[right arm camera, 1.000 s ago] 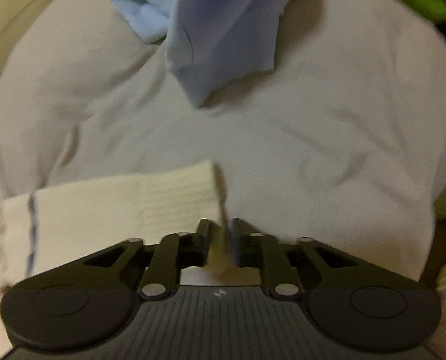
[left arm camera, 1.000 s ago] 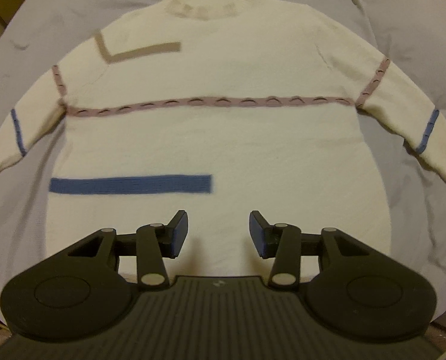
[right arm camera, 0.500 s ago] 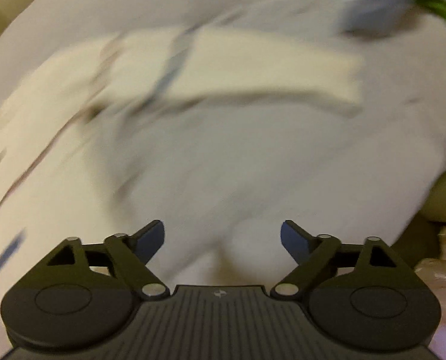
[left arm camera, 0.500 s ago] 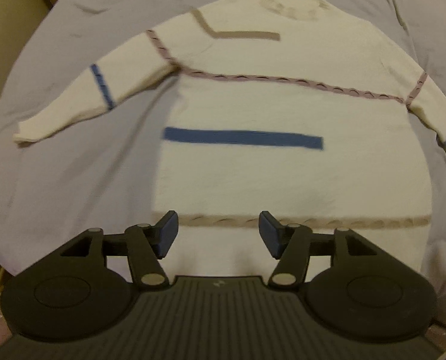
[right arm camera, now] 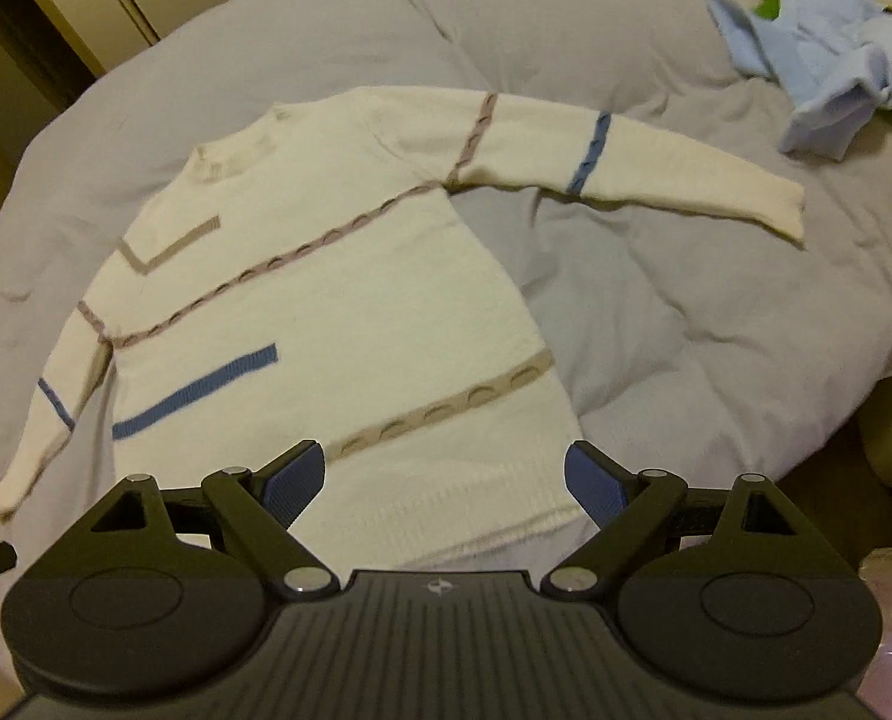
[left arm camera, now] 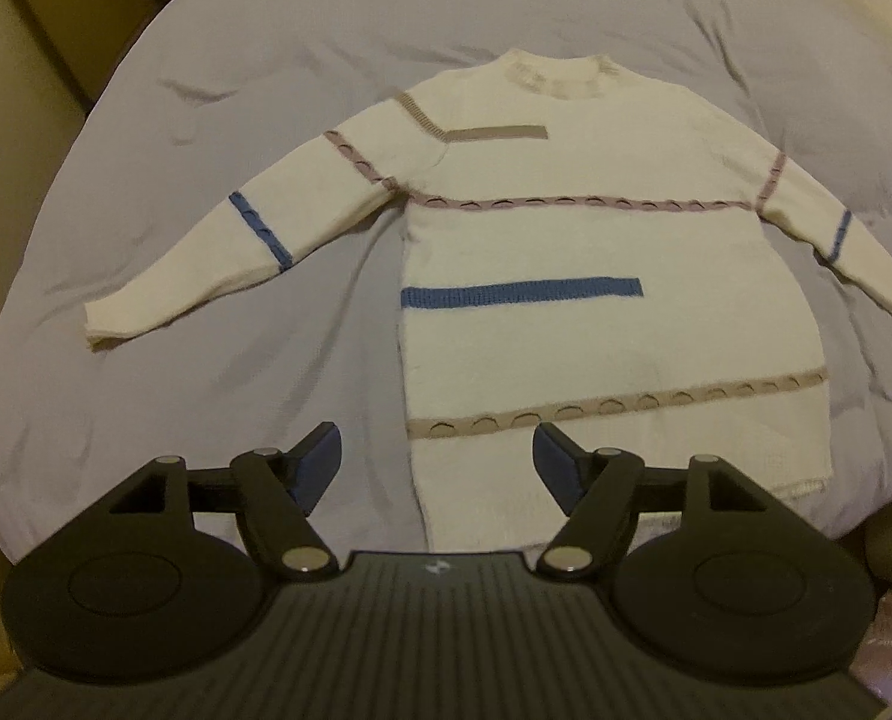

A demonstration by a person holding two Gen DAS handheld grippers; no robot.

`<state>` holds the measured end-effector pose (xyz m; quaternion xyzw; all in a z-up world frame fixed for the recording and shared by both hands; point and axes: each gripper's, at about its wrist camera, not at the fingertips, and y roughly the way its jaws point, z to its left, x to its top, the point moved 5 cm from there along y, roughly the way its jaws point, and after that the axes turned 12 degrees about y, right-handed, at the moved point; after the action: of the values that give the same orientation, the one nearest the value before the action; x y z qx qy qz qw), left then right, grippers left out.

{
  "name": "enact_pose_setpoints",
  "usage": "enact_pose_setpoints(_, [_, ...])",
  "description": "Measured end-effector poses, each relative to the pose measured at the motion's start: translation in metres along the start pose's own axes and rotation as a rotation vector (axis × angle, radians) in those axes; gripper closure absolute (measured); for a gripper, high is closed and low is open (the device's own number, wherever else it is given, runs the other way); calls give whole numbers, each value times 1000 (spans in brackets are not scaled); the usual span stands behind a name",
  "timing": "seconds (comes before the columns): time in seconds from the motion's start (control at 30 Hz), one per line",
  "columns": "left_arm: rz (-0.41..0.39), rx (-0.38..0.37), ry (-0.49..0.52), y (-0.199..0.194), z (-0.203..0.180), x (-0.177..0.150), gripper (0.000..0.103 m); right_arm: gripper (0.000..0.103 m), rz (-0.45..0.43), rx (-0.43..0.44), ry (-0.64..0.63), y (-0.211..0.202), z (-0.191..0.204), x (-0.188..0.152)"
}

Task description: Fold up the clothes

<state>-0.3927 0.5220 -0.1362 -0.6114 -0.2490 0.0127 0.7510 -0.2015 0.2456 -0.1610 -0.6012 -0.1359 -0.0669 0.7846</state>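
I see a cream knitted sweater [left arm camera: 565, 252], its wool-like cloth matt and slightly fuzzy, with ribbed knit along the hem and raised cable-like bands in beige and mauve. It lies on a grey cloth bed cover [left arm camera: 446, 18], smooth, matt and softly creased. My left gripper [left arm camera: 437, 463] and right gripper [right arm camera: 444, 480] look like matt black plastic with ridged bases, shiny metal pivot pins and blue textured finger pads [right arm camera: 293, 483]. A crumpled light-blue cloth garment [right arm camera: 829, 60] looks thin and smooth.

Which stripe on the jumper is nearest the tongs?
The beige looped stripe just above the hem of the jumper; the blue bar and mauve chest stripe lie farther up.
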Motion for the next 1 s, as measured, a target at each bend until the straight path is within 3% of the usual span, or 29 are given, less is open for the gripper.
enact_pose_setpoints(0.23, [-29, -3, 33, -15, 4, -10, 35, 14, -48, -8, -70, -30, 20, -31])
enact_pose_setpoints(0.5, [-58, 12, 42, -29, 15, -16, 31, 14, -98, 6, -126, -54, 41, -43])
enact_pose_setpoints(1.0, [-104, 39, 22, -43, 31, -18, 27, 14, -93, 1, -203, -53, 52, -57])
